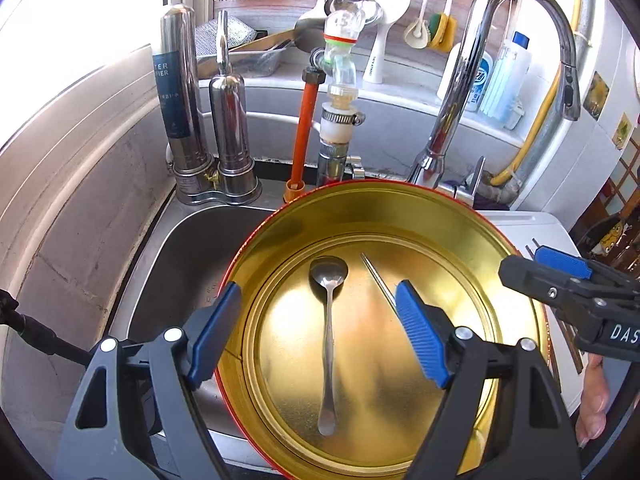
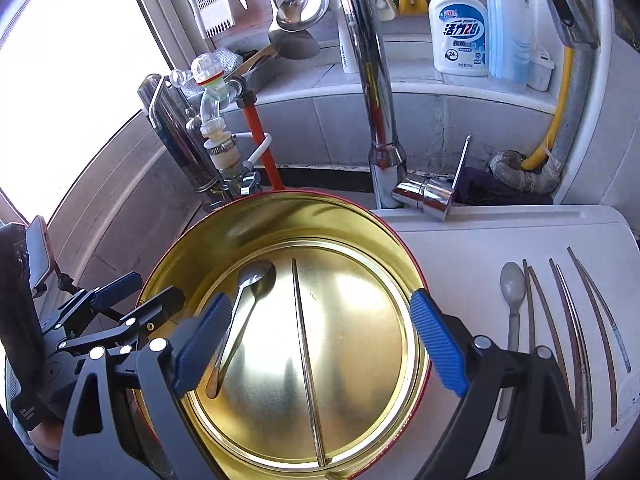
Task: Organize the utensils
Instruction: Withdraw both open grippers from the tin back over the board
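At the bottom of each wrist view a hand-held gripper gapes wide with nothing between its blue pads: the left hand-held gripper [image 1: 316,328] and the right hand-held gripper [image 2: 320,344] both hang over the gold tin [image 2: 192,248]. On its floor, mid-frame, lie a steel spoon [image 2: 240,308] and one metal chopstick [image 2: 306,352], apart. At right, on the white worktop [image 2: 460,248], lie a grey spoon [image 2: 512,312] and more chopsticks [image 2: 576,344]. Beyond, at top, stands the tap [image 2: 372,80].

Bright daylight pours through a window [image 1: 60,20] on the left onto grey tiled walls [image 1: 80,184]. A steel sink [image 1: 180,248] sits below a chrome faucet [image 2: 376,112], with a white counter [image 2: 460,248] alongside.
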`<state>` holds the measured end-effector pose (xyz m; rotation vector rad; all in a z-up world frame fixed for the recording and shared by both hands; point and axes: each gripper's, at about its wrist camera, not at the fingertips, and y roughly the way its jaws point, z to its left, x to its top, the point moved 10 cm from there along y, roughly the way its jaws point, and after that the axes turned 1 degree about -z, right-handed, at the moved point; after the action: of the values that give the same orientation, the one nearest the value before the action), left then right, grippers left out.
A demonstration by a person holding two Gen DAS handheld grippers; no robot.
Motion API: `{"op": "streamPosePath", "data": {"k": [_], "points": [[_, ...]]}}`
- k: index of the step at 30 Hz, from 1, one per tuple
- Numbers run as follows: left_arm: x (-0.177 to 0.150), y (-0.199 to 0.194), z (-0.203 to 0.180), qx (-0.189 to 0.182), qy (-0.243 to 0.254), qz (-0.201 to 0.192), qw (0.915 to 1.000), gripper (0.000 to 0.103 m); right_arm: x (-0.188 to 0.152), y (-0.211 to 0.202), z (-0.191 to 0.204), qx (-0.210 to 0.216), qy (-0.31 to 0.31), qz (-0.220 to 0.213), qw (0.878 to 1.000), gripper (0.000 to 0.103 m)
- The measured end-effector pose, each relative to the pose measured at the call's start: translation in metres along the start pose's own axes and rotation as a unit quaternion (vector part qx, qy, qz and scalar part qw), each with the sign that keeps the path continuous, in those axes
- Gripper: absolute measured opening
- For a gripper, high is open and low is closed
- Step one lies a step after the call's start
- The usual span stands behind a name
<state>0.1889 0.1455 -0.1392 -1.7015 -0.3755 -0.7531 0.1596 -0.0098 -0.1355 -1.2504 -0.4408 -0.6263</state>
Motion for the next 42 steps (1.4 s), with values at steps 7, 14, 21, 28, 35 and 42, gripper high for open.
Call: {"op": "streamPosePath", "data": {"k": [7, 14, 21, 28, 35, 42], "points": [[-0.004, -0.011, -0.026, -0.005, 0.003, -0.011, 0.9999, 0.080, 0.001, -0.020, -0.013, 0.028, 0.006, -0.030, 0.999, 0.092], [-0.008, -0.035, -0.072, 0.003, 0.004, -0.042, 0.9991, 0.080, -0.004, -0.060, -0.048, 0.045, -0.008, -0.073, 0.996, 0.092], [-0.020, -0.044, -0.130, 0.004, 0.001, -0.045, 0.9990, 0.080, -0.016, -0.101, -0.114, 0.039, -0.023, -0.093, 0.995, 0.092], [-0.030, -0.024, -0.201, -0.013, 0.015, -0.020, 0.9996, 0.080, -0.029, -0.115, -0.199, 0.012, -0.004, -0.069, 0.998, 0.092], [-0.043, 0.001, -0.264, -0.031, 0.053, 0.011, 0.9981, 0.080, -0.041, -0.112, -0.265, -0.015, 0.002, -0.025, 1.000, 0.092], [-0.038, 0.036, -0.290, -0.050, 0.120, 0.031, 0.9910, 0.080, -0.034, -0.090, -0.278, -0.031, 0.014, -0.011, 0.999, 0.092]]}}
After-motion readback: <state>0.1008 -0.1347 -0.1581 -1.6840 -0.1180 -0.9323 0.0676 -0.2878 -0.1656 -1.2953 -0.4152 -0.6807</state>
